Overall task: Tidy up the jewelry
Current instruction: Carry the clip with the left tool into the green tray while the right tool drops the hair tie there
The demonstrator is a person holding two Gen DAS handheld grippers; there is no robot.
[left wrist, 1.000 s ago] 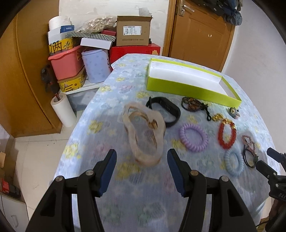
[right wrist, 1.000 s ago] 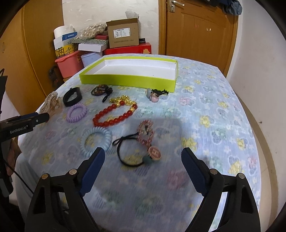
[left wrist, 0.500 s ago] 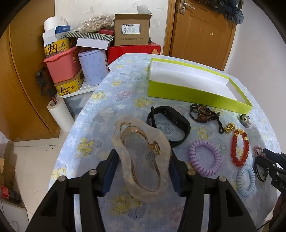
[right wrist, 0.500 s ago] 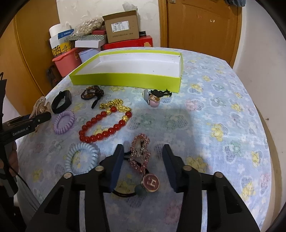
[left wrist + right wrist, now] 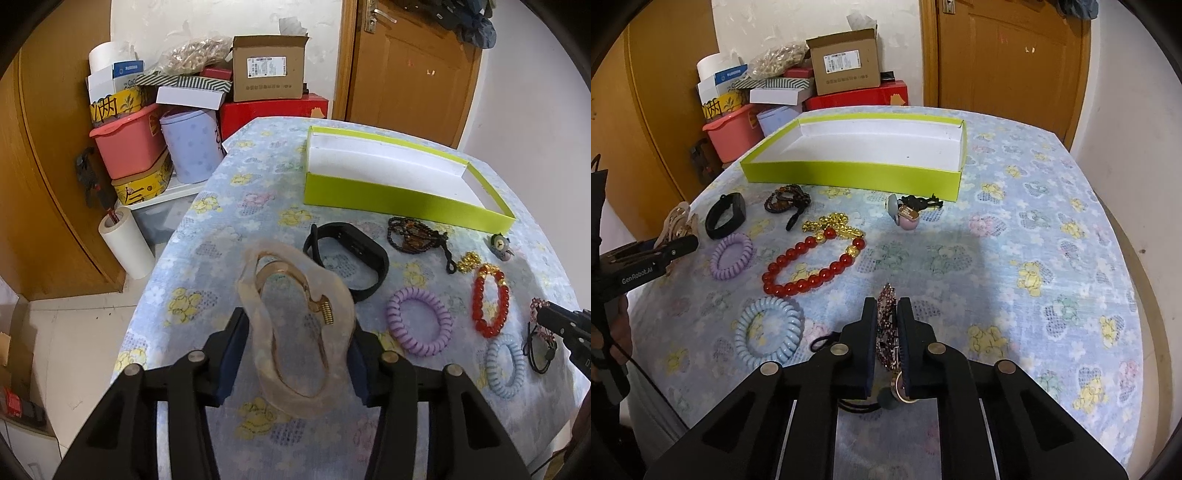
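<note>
Jewelry lies on the flower-print tablecloth (image 5: 1015, 229), near side of the green tray (image 5: 849, 177). Left gripper (image 5: 297, 354): jaws, lately closing, pressed against both sides of the translucent hair claw (image 5: 295, 325). Right gripper (image 5: 887, 343): jaws together, clamped on the pink rhinestone hair tie (image 5: 886, 325). Between the two, left to right in the right wrist view: black wristband (image 5: 726, 216), purple coil tie (image 5: 732, 256), red bead bracelet (image 5: 812, 266); blue coil tie (image 5: 769, 332) nearer.
</note>
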